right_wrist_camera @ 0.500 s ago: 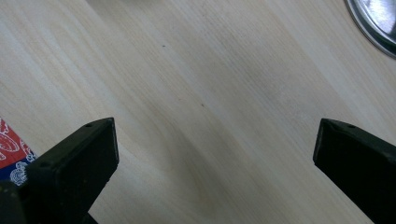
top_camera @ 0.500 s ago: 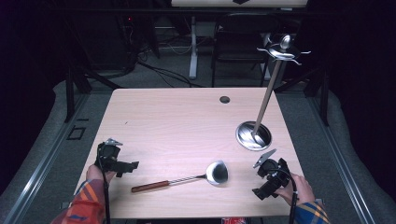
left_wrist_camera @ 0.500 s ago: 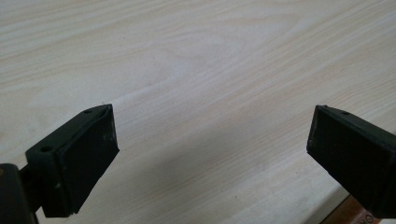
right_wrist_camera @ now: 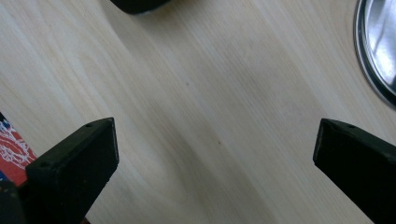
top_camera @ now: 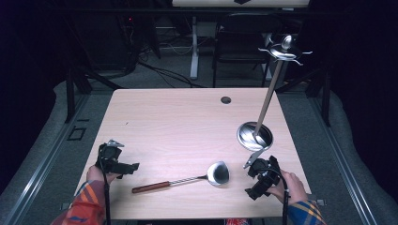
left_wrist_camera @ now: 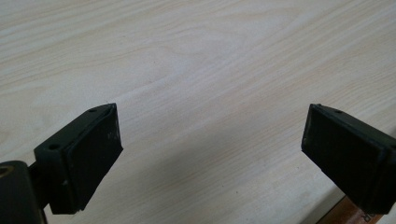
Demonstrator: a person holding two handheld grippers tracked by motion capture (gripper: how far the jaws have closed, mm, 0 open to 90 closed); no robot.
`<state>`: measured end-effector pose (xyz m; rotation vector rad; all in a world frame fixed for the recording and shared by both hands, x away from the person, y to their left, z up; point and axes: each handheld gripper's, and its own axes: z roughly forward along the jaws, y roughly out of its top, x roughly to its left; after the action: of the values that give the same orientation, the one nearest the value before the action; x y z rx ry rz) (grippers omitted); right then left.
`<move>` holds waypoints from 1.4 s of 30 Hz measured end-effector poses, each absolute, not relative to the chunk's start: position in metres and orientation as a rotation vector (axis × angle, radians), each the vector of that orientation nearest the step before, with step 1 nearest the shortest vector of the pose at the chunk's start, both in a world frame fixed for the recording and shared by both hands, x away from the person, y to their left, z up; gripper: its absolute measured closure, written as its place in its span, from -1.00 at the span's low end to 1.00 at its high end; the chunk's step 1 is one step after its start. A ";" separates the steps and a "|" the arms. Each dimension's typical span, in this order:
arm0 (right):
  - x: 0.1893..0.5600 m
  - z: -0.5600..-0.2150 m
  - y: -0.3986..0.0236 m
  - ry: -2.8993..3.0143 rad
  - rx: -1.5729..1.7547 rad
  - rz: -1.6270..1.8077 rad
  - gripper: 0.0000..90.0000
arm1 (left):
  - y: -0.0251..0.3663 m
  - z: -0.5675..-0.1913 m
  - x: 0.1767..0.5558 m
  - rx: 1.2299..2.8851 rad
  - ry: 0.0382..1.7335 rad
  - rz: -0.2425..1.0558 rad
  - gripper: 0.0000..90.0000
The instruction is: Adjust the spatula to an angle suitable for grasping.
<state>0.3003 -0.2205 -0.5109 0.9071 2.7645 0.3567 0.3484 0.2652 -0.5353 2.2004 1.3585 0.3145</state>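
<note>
Almost nothing has moved since the earlier frame: both hand-held grippers stay at the near edge of the table (top_camera: 178,117), and the ladle (top_camera: 187,179) lies in the same place between them. No work on the ladle seems to have begun, so I judge that the task is only at its start. Probably the ladle must be picked up and hung on the utensil stand (top_camera: 263,126), which is upright at the right side of the table with its hooks at the top free; the whole of this is left to do. The left hand-held gripper (top_camera: 123,166) is released, with its jaws wide apart in the left gripper view and only bare wood between them. The right hand-held gripper (top_camera: 256,180) is also released, its jaws wide apart over the bare table in the right gripper view, where the shiny round base of the stand (right_wrist_camera: 380,46) appears at the upper right corner. In the high view the ladle lies flat on the table, its wooden handle (top_camera: 150,187) pointing towards the left hand-held gripper and near it but not touching, while its metal bowl (top_camera: 218,172) is near the right hand-held gripper, just to its left, also apart from it. Neither hand-held gripper touches the ladle.
</note>
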 end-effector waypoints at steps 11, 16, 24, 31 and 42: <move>0.311 -0.507 -0.187 2.755 0.806 0.386 -1.00 | 0.270 -0.535 0.348 2.181 1.359 0.316 -0.93; 0.314 -0.508 -0.171 2.787 0.753 0.397 -1.00 | 0.270 -0.534 0.348 2.180 1.352 0.310 -1.00; 0.318 -0.516 -0.135 2.833 0.644 0.400 -1.00 | 0.273 -0.535 0.347 2.156 1.375 0.304 -1.00; 0.324 -0.516 -0.107 2.862 0.575 0.450 -0.68 | 0.272 -0.535 0.346 2.172 1.358 0.301 -1.00; 0.329 -0.524 -0.079 2.878 0.462 0.440 -0.02 | 0.271 -0.537 0.348 2.188 1.370 0.283 -1.00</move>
<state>0.3290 -0.0788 -0.5236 0.4625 2.8776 0.4403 0.3484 0.2714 -0.5375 2.1876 1.3701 0.2825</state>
